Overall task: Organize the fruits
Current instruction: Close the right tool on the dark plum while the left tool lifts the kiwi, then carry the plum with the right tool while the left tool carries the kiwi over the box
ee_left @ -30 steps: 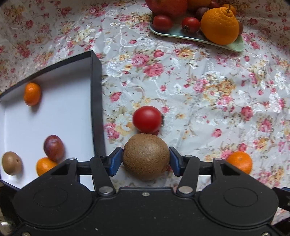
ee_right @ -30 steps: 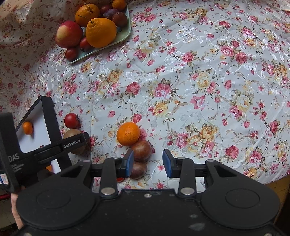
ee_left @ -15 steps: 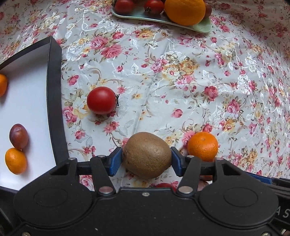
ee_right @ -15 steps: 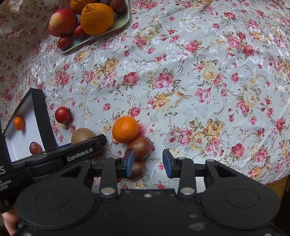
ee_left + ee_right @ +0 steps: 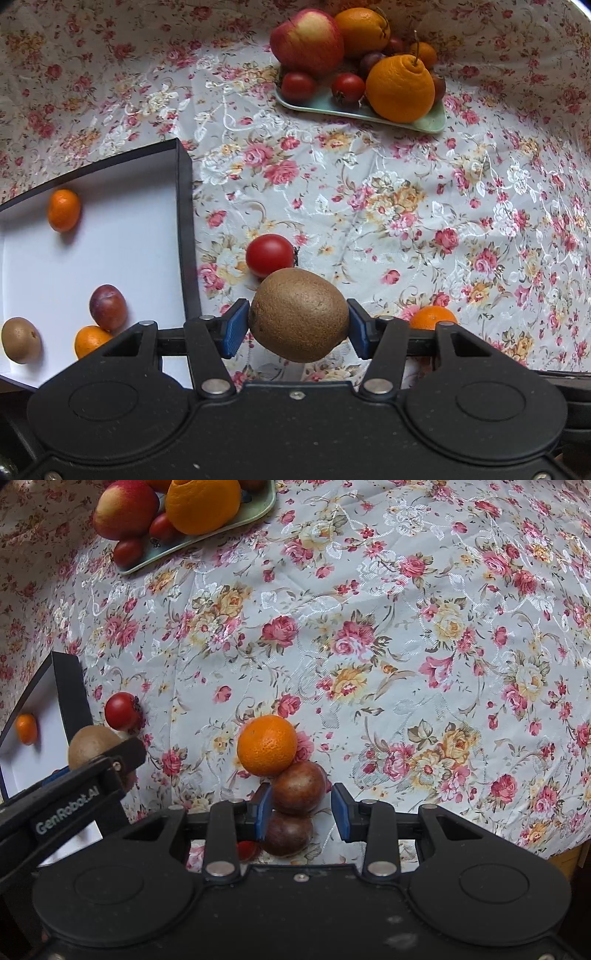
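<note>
My left gripper is shut on a brown kiwi, held above the flowered cloth just right of the black box wall. The white box floor holds a small orange, a plum, another kiwi and a second orange. A red tomato lies on the cloth behind the held kiwi. My right gripper is open, its blue pads on either side of a reddish-brown round fruit. A similar fruit lies under it and an orange just beyond.
A green plate at the back carries an apple, a big knobbed orange, tomatoes and other fruit. In the right wrist view the left gripper's finger with the kiwi is at the left, by the box.
My left gripper swung right with the kiwi, then back toward the box. My right gripper moved in closer over the pile of fruit, jaws still apart.
</note>
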A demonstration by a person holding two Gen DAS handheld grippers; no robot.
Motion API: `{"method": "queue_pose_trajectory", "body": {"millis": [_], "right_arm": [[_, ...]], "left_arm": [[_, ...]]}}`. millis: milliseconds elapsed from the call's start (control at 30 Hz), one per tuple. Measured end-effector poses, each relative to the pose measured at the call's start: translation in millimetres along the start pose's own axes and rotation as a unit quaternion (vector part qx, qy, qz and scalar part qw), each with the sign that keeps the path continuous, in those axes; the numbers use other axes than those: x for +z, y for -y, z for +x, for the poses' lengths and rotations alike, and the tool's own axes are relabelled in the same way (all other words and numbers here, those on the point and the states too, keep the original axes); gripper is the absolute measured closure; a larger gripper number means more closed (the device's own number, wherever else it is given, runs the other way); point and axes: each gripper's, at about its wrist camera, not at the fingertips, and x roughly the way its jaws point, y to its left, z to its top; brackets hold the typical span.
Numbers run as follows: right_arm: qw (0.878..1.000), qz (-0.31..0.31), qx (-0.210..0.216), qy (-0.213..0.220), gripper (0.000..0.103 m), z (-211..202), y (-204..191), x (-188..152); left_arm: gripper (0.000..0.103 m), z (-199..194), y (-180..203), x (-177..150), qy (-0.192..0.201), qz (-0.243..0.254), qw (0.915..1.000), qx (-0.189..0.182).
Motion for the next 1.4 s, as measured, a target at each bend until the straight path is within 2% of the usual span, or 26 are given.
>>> {"method": "queue_pose_trajectory", "body": {"millis": [167, 400, 567, 833, 1067, 1167, 1400], "right_arm": [[1.0, -0.004, -0.011, -0.005, 0.065, 8, -8, 2], [0.999, -0.005, -0.032, -0.004, 0.061, 16, -15, 6], [0.999, -0.008, -0.05, -0.003, 0.061, 24, -22, 7], [0.999, -0.003, -0.034, 0.01, 0.066, 12, -28, 12], [0.997, -0.028, -0.048, 0.046, 0.067, -3, -50, 11], [0.997, -0.036, -0.035, 0.053, 0.067, -7, -62, 10], [0.996, -0.065, -0.006, 0.066, 0.067, -14, -96, 1]], "left_arm": [[0.043, -7, -11, 2, 0.011, -0.011, 0.9998, 0.01], [0.043, -13, -27, 2, 0.016, -0.026, 0.9995, 0.005], [0.043, -15, -38, 2, 0.015, -0.037, 0.9992, 0.005], [0.043, -21, -61, 3, 0.019, -0.06, 0.998, 0.005], [0.043, -26, -87, 2, 0.024, -0.085, 0.9961, 0.007], [0.043, -29, -101, 2, 0.027, -0.098, 0.9948, 0.009], [0.043, -38, -149, -1, 0.046, -0.145, 0.9874, 0.044]]}}
